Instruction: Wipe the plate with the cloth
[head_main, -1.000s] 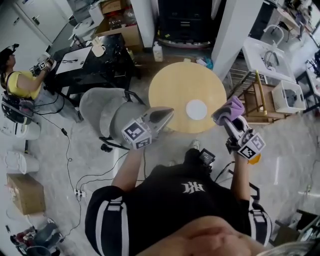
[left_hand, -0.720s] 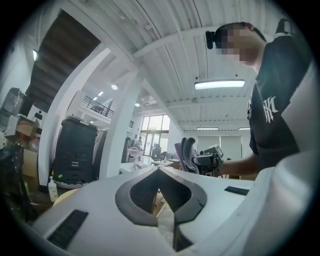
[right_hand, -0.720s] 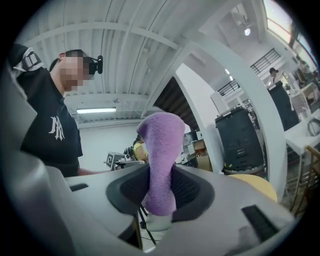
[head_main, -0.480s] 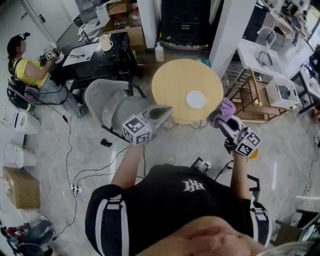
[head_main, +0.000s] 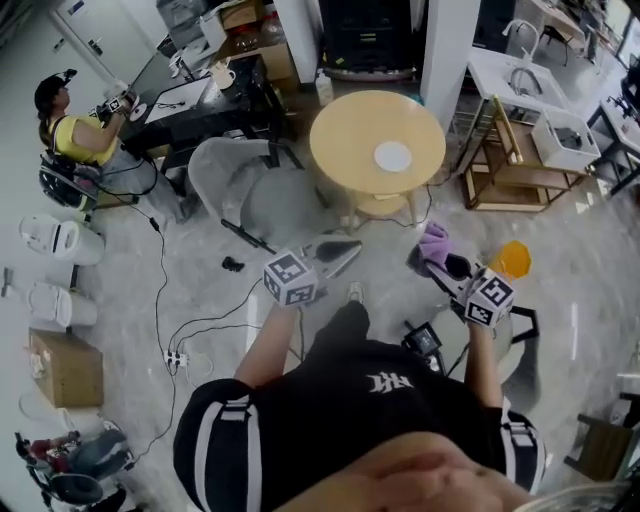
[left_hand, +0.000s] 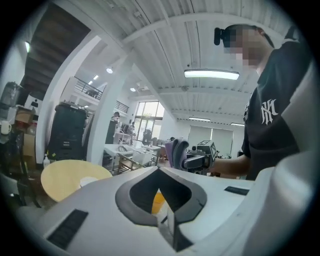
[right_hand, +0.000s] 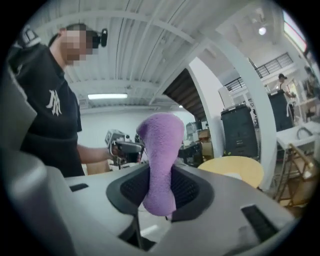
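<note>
A white plate (head_main: 392, 156) lies on the round yellow table (head_main: 350, 135), well ahead of both grippers. My left gripper (head_main: 352, 247) hangs over the floor, shut with nothing between its jaws. My right gripper (head_main: 438, 262) is shut on a purple cloth (head_main: 433, 243), also over the floor short of the table. In the left gripper view the closed jaws (left_hand: 159, 172) point past the table (left_hand: 62, 175) and plate (left_hand: 89, 181). In the right gripper view the cloth (right_hand: 161, 155) stands up out of the gripper (right_hand: 160, 197), with the table (right_hand: 240, 167) at the right behind it.
A grey chair (head_main: 245, 195) stands left of the table, a wooden rack (head_main: 515, 170) to its right. An orange object (head_main: 512, 258) sits on the floor by my right gripper. Cables (head_main: 190, 330) run across the floor. A person (head_main: 75, 140) sits at a black desk (head_main: 205, 105) at far left.
Both grippers have drawn back from the table's near edge and now hang over the floor. The table and plate look farther off. The cloth stays in the right gripper.
</note>
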